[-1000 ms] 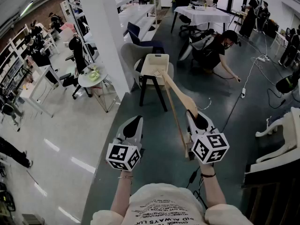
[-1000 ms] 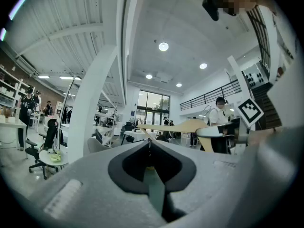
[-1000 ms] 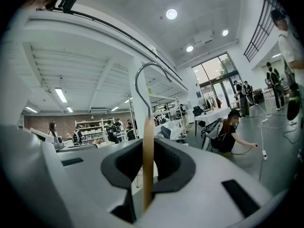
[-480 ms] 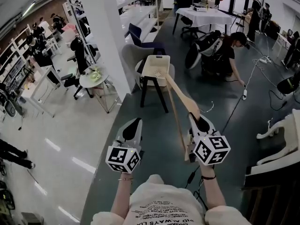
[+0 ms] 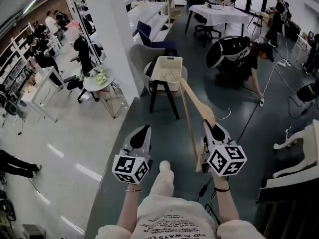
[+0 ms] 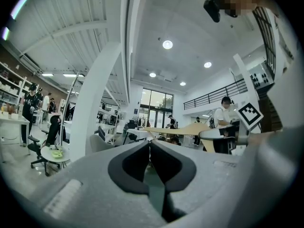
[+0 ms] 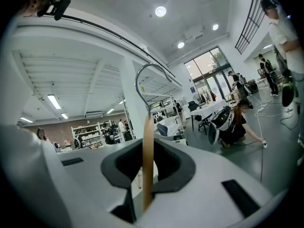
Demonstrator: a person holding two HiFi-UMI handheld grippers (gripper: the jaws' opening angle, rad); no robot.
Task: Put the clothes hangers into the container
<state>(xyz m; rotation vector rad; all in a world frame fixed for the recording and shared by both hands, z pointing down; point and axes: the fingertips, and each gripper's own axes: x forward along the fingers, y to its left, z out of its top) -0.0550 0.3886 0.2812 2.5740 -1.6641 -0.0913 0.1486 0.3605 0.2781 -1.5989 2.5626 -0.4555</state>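
A wooden clothes hanger [image 5: 192,102] is clamped in my right gripper [image 5: 211,128], which is shut on its lower end; the hanger slants up and away toward the container. In the right gripper view the hanger [image 7: 147,151] stands edge-on between the pads of the gripper [image 7: 148,161], with its metal hook [image 7: 145,75] curling above. The container, a cream perforated basket [image 5: 167,68], sits on a black stool ahead on the floor. My left gripper [image 5: 141,133] is level with the right one, shut with nothing in it [image 6: 150,148]. The hanger [image 6: 187,129] also shows in the left gripper view.
A white pillar [image 5: 107,39] rises left of the basket, with a small round table [image 5: 98,80] beside it. A grey chair [image 5: 142,56] stands behind the stool. A person crouches on the floor [image 5: 239,51] to the right, near cables [image 5: 264,93]. White furniture [image 5: 299,141] lies at the far right.
The person's knee has come up into view between the two grippers. Both grippers keep their pose, the hanger still held. The crouching person in the background has bent further over.
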